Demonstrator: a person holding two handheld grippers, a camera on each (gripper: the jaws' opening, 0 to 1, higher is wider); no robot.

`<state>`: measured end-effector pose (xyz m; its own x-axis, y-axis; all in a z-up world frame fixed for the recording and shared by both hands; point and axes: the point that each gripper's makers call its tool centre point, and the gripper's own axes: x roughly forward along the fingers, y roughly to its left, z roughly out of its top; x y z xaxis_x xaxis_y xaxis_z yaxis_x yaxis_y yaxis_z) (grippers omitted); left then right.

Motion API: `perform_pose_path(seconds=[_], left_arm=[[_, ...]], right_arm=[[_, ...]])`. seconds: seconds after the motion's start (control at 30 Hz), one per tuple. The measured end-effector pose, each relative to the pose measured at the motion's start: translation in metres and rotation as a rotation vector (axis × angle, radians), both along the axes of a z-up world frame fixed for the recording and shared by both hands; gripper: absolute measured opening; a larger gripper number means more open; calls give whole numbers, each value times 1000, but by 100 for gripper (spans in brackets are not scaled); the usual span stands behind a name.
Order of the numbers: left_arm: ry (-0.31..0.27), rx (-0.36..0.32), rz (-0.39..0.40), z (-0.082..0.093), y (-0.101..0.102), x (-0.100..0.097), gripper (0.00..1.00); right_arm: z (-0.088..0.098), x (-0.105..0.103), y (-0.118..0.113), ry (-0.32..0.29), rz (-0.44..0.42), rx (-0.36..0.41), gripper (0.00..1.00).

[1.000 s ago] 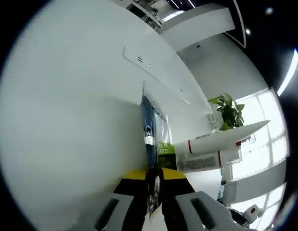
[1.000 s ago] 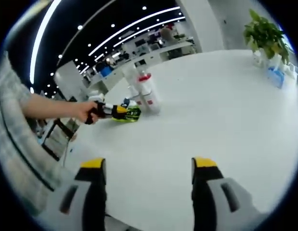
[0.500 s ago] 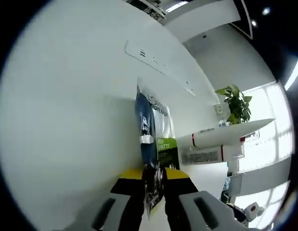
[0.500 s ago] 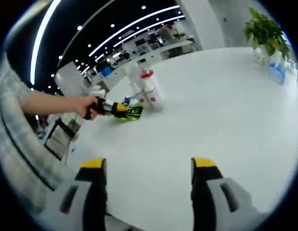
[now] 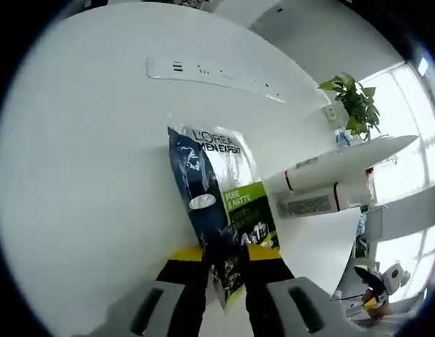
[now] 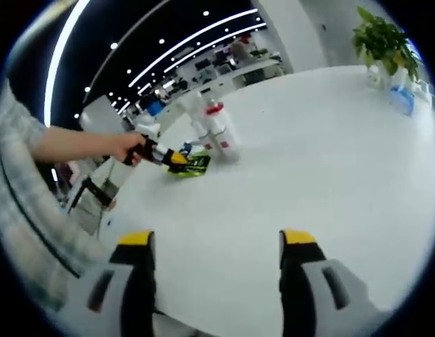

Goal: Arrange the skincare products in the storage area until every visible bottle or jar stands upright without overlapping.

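The left tongs are pinched on the lower edge of a flat L'Oréal Men Expert sachet, dark blue with a green panel, which is held over the white worktop near its surface; whether it touches cannot be told. The step in hand appears to be the repositioning of this sachet toward the upright products. Just beside it stand two white bottles with red trim, which this rolled view renders sideways. The next move probably calls for setting the sachet on a bare patch close to the bottles without overlapping them, and then releasing it; since a thin sachet is unlikely to stand unaided, leaning or laying it clear of the bottles may be required. The right tongs are spread wide, grip nothing, and hover above open worktop well apart from the group. The left gripper view supplies the printed label, a long white power strip lying on the worktop beyond the sachet, and a potted plant farther off. The right gripper view supplies the overall layout: the person's hand holding the left tool, the green sachet at its tip, the bottles upright just beyond it, and a sleeve at the left margin.
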<state>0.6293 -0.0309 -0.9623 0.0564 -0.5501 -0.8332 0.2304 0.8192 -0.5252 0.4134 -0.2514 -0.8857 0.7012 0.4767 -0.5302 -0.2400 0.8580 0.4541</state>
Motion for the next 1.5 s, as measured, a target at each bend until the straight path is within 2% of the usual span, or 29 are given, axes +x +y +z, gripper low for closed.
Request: perform_pose_path(seconds=[0.03, 0.2, 0.33, 0.53, 0.67, 0.73, 0.87, 0.93, 1.13, 1.2, 1.27, 1.37, 1.47, 1.5], left_arm=[[4, 22, -18, 0, 3, -3, 21], [-2, 49, -37, 2, 8, -1, 28], [-6, 80, -44, 1, 13, -1, 28], [-42, 126, -74, 1, 19, 1, 28], [-61, 119, -93, 2, 18, -1, 29], [-91, 137, -137, 3, 21, -5, 30], [-118, 130, -162, 11, 27, -13, 26], [-154, 84, -234, 18, 25, -22, 21], [-221, 58, -239, 29, 42, -35, 31], [-227, 39, -260, 32, 46, -44, 35], [-239, 54, -286, 33, 54, -49, 40], [-260, 70, -292, 34, 70, -58, 42], [-272, 69, -265, 34, 86, -64, 41], [-285, 73, -266, 35, 89, -67, 40]], right_arm=[[0, 0, 0, -1, -1, 2, 70], [-2, 1, 7, 2, 17, 12, 70], [-2, 2, 8, -2, 20, 17, 70], [-3, -2, 2, 3, 2, 17, 69], [-3, -4, 0, 5, -9, 19, 69], [-3, -5, 2, 8, -8, 14, 69], [-3, -1, 12, 1, 6, 9, 69], [-1, 2, 20, -9, 15, 21, 69], [1, 9, 43, -21, 56, 29, 73], [2, 9, 51, -20, 69, 56, 73], [2, 10, 60, -21, 88, 66, 73], [-1, 11, 72, -6, 111, 68, 81], [4, 14, 84, -4, 111, 120, 90], [10, 16, 90, -13, 108, 159, 91]])
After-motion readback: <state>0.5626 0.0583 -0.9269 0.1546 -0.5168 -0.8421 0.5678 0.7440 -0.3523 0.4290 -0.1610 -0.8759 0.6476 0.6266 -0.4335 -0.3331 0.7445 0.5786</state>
